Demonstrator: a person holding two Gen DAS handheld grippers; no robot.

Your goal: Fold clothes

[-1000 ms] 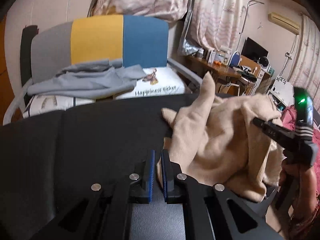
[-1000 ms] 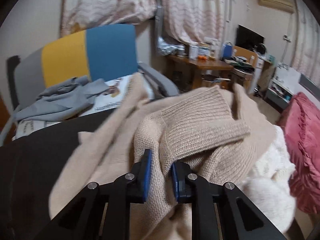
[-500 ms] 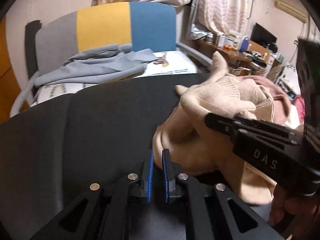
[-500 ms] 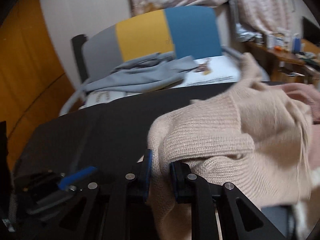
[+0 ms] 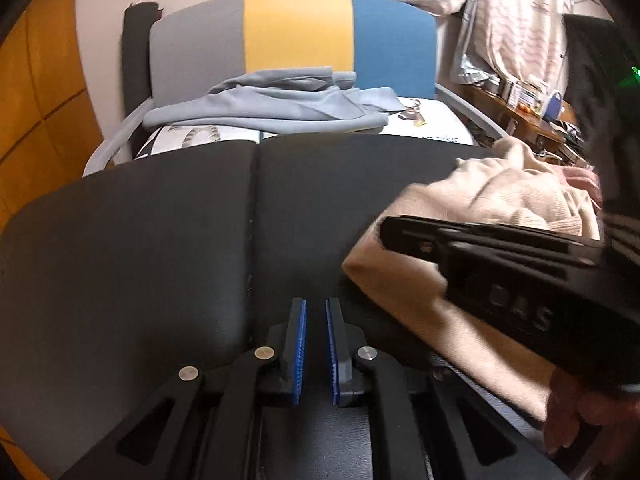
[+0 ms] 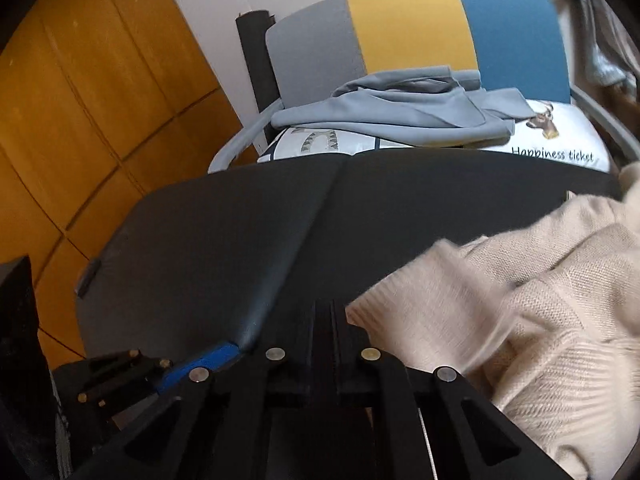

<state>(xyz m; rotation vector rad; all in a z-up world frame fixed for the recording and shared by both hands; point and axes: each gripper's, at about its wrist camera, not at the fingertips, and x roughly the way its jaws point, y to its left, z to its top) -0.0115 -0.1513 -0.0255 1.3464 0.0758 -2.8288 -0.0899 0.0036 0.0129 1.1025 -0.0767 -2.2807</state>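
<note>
The left hand-held gripper (image 5: 316,344) stands nearly pressed together, pinching nothing. The right hand-held gripper (image 6: 330,320) has just closed, empty. The beige sweater (image 6: 520,300) lies just beside it on the black desk (image 5: 160,240). Beyond, grey clothes (image 5: 280,108) lie on a chair (image 5: 296,32).

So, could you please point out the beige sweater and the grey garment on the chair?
beige sweater (image 6: 540,320), right wrist view, knit body.
grey garment (image 5: 272,108), left wrist view, middle of the crumpled cloth.

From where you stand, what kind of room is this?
Probably a lived-in bedroom or living room: patterned curtains, a cluttered wooden desk, and a tricolour chair with grey clothes on it.
</note>
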